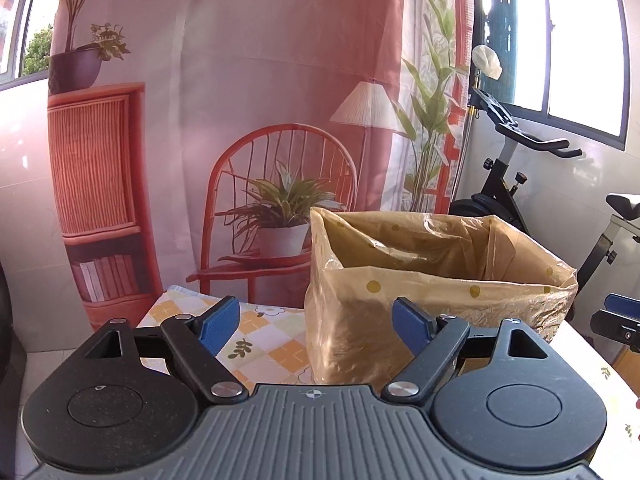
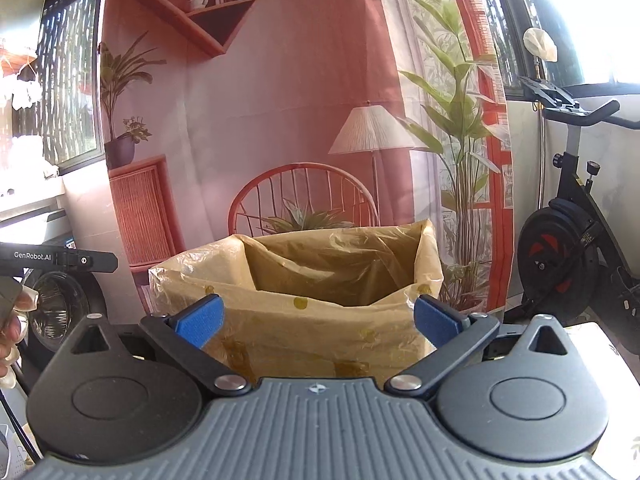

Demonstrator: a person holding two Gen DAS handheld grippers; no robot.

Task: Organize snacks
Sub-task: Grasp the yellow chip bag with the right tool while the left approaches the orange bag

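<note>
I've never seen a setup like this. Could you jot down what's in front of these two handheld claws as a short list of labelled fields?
container: cardboard box lined with a yellowish dotted plastic bag, top open
box contents: none visible from these angles
surface: table with a checked floral cloth
left gripper: open, holding nothing, facing the box's left corner
right gripper: open, holding nothing, facing the box's front
snacks: none in view
background: printed room backdrop, exercise bike at right
</note>
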